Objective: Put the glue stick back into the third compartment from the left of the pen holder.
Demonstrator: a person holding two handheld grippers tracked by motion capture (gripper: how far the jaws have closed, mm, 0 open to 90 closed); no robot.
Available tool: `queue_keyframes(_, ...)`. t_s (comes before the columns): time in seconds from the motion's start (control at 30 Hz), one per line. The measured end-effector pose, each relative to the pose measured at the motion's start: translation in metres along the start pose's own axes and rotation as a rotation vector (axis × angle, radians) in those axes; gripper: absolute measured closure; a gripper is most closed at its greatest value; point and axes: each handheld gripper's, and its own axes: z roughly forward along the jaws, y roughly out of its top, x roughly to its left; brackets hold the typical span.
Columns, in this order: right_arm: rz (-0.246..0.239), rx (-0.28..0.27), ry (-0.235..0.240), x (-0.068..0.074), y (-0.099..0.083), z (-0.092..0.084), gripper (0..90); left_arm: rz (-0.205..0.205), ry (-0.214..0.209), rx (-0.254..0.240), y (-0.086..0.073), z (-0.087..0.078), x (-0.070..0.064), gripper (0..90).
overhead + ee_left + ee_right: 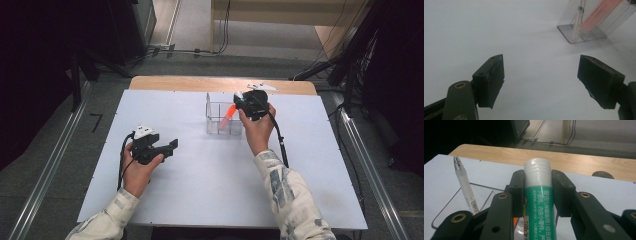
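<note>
— Glue stick [537, 202], where is it?
— Clamped between the jaws of the right gripper [537, 192], held just above the clear organizer [223, 119], beside its orange marker [228, 115] and pen [465, 185].
— Left gripper [540, 82]?
— Jaws spread with nothing between, well apart from the organizer.

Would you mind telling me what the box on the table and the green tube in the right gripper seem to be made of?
The box looks like clear glossy plastic: its contents show through the walls. The green tube, clamped in the right gripper, looks like smooth plastic with a printed label and a white ridged end.
</note>
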Motion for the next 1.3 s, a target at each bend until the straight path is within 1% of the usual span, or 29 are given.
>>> queue_keyframes(0.07, 0.008, 0.002, 0.0, 0.0, 0.001, 0.002, 62.9, 0.001, 0.0, 0.001, 0.0, 0.0, 0.0, 22.2)
queue_keyframes(0.23, 0.005, 0.004, 0.003, 0.001, 0.002, 0.005, 62.9, 0.003, 0.0, 0.002, 0.0, 0.001, 0.0, 22.2)
queue_keyframes(0.5, 0.009, 0.006, -0.005, 0.001, 0.006, 0.01, 62.8, 0.001, -0.001, 0.001, 0.0, 0.0, 0.0, 22.2)
queue_keyframes(0.77, 0.011, 0.001, -0.009, 0.002, 0.008, 0.011, 62.8, 0.005, -0.002, 0.002, 0.0, 0.0, 0.0, 22.2)
queue_keyframes(0.9, 0.019, 0.0, -0.004, 0.002, 0.009, 0.012, 62.8, 0.004, -0.003, 0.003, 0.0, 0.0, 0.0, 22.2)
queue_keyframes(1.3, 0.024, -0.006, 0.001, 0.002, 0.012, 0.012, 62.8, 0.003, -0.004, 0.004, 0.0, 0.001, 0.0, 22.2)
